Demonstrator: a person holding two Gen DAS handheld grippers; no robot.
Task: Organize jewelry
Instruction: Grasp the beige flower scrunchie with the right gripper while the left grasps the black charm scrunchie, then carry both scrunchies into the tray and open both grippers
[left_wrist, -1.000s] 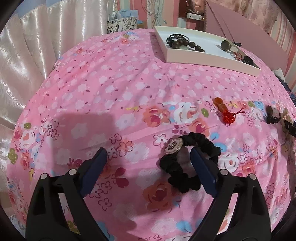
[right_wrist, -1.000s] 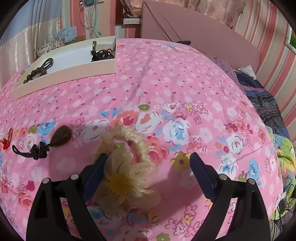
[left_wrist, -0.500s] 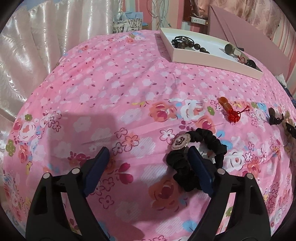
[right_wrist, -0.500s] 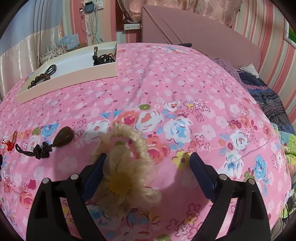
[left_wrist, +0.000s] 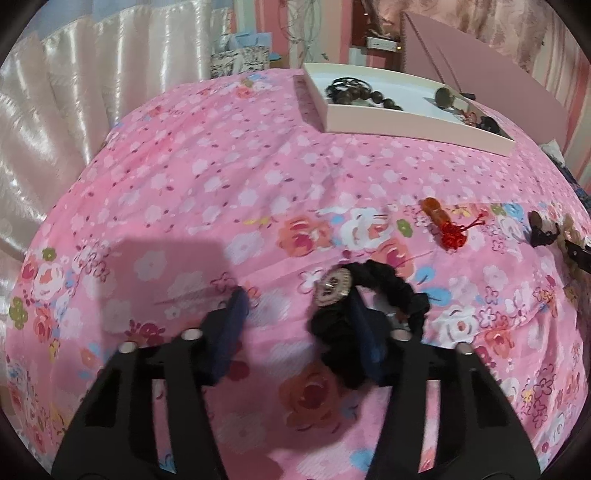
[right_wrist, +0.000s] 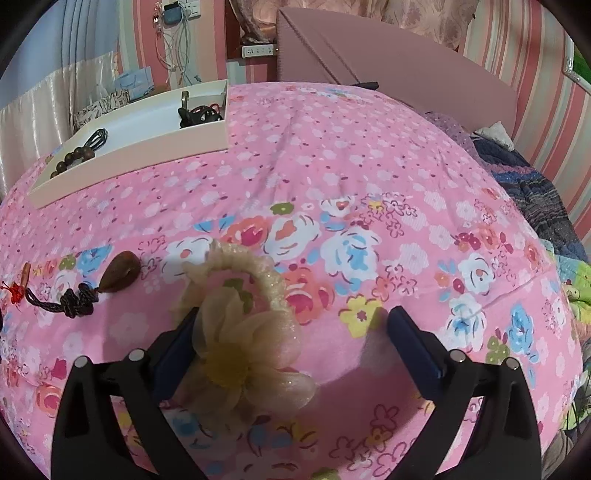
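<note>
Left tongs (left_wrist: 295, 306) stand partly open over a pink floral bedspread (left_wrist: 207, 192), one blue pad inside a gathered black fabric scrunchie (left_wrist: 373, 314) with a round metallic charm. Right tongs (right_wrist: 291, 325) gape wide, a gauzy cream flower hair tie (right_wrist: 243, 332) against the left pad. Far ahead, a shallow white tray (right_wrist: 147, 147) holds dark wooden beads (right_wrist: 72, 160) and cords

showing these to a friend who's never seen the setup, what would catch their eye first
Probably the loud pink floral bedspread filling both views. Next, the big cream flower hair tie lying against one finger of the open right gripper, and the black scrunchie with a round jewelled charm, looped over one finger of the open left gripper. At the far edge sits a white tray holding dark beads.
</note>
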